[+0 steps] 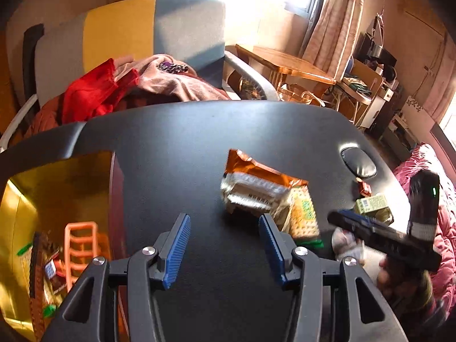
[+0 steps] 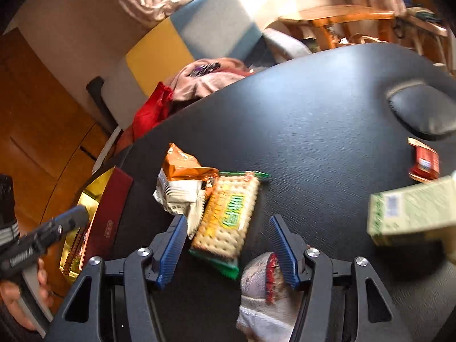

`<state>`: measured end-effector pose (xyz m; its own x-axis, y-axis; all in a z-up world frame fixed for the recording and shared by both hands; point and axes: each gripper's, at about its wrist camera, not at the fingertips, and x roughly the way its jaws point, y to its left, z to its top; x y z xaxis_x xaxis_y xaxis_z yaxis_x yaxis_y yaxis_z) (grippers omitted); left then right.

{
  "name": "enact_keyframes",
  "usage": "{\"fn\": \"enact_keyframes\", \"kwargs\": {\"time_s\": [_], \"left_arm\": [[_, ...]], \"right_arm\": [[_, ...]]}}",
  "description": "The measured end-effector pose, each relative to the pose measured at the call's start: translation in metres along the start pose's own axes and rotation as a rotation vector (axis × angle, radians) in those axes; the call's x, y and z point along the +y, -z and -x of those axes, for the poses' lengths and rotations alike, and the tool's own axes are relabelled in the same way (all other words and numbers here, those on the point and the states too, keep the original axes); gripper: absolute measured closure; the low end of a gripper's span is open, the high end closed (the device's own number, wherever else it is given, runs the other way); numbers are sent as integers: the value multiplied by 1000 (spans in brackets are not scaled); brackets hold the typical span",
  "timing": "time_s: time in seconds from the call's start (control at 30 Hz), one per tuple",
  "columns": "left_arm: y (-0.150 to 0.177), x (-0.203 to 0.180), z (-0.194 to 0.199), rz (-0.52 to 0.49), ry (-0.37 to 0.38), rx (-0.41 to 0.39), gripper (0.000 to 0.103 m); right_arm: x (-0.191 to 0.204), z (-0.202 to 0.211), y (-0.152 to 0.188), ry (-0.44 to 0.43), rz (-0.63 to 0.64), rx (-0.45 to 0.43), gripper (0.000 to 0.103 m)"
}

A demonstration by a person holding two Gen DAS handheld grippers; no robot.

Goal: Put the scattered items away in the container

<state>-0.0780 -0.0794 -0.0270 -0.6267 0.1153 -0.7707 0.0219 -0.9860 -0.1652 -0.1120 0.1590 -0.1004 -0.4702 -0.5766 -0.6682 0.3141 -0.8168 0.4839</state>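
Observation:
The container, a red box with gold lining [image 1: 57, 182], stands at the table's left edge and holds an orange plastic rack [image 1: 81, 245] and snack packs. My left gripper [image 1: 224, 218] hovers open beside it over bare table, nothing between its blue pads. An orange-and-white snack bag [image 2: 182, 176] overlaps a cracker pack [image 2: 228, 213]. My right gripper [image 2: 228, 219] is open above the near end of the cracker pack, and its pads do not touch the pack. A white-and-red wrapped packet [image 2: 262, 279] lies under its right finger. A green carton [image 2: 410, 213] and a small red packet [image 2: 424, 162] lie to the right.
The black table [image 1: 199, 136] carries an oval black pad [image 1: 357, 161] at the far right. Behind it stands a grey-and-yellow chair [image 1: 128, 34] heaped with red and pink clothes [image 1: 94, 97]. A hand [image 2: 17, 293] holds the left gripper near the box [image 2: 111, 213].

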Motion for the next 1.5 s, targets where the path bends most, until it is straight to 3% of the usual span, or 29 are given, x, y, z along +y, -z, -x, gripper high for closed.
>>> {"fn": "enact_keyframes", "kwargs": {"time_s": [0.2, 0.4, 0.6, 0.9, 1.07, 1.27, 1.5], "left_arm": [[-44, -37, -30, -36, 79, 0, 48], [-62, -71, -86, -107, 97, 80, 48], [-51, -63, -113, -156, 59, 148, 49], [-19, -33, -81, -211, 85, 174, 50], [-7, -11, -42, -90, 113, 108, 49], [19, 28, -18, 223, 98, 124, 46], [37, 33, -7, 293, 98, 105, 46]], "right_arm": [[-13, 23, 11, 38, -38, -51, 40], [-17, 30, 16, 64, -20, -79, 40], [-16, 31, 20, 91, -4, -79, 39], [-1, 37, 24, 107, 28, -88, 38], [9, 49, 28, 123, 38, -112, 37], [18, 59, 28, 117, 37, -141, 34], [57, 13, -32, -160, 60, -88, 33]]}}
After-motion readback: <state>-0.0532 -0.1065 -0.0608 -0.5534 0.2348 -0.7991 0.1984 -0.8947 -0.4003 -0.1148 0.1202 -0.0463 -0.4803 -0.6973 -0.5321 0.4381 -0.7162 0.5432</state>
